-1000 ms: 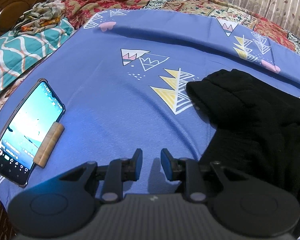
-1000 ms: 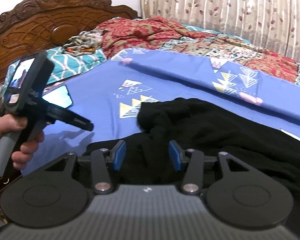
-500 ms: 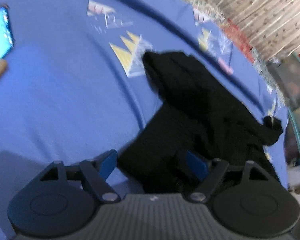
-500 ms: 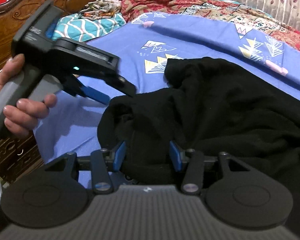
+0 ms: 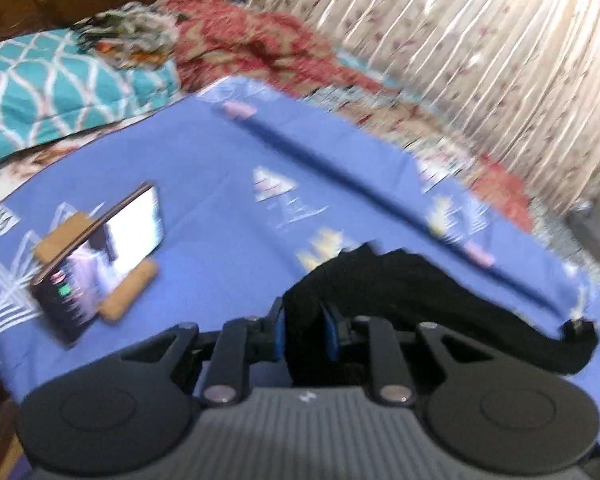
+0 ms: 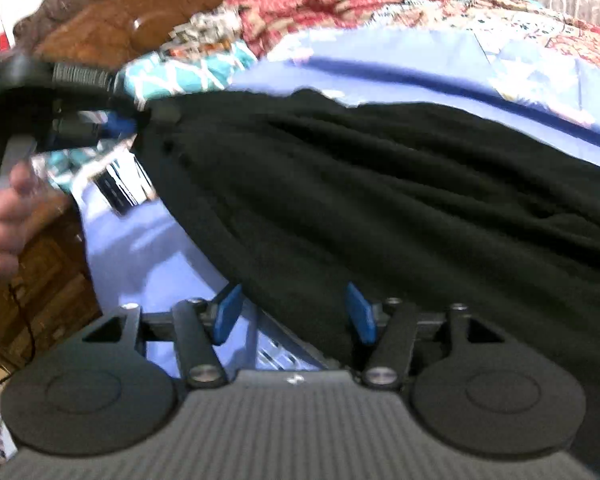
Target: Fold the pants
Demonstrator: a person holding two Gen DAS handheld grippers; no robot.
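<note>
Left fingers (image 5: pixel 303 330) clamped on black pants (image 6: pixel 380 200); right fingers (image 6: pixel 294 316) spread wide, pants edge between them, ungripped

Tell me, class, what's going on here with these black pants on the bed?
A person is working the black pants with two tools. The left hand-held gripper is shut on a bunch of the fabric, lifted off the blue bedsheet. The right hand-held gripper is open, its fingers astride the pants' near edge, not yet closed. A phone is propped nearby. No fold is visible yet.
</note>
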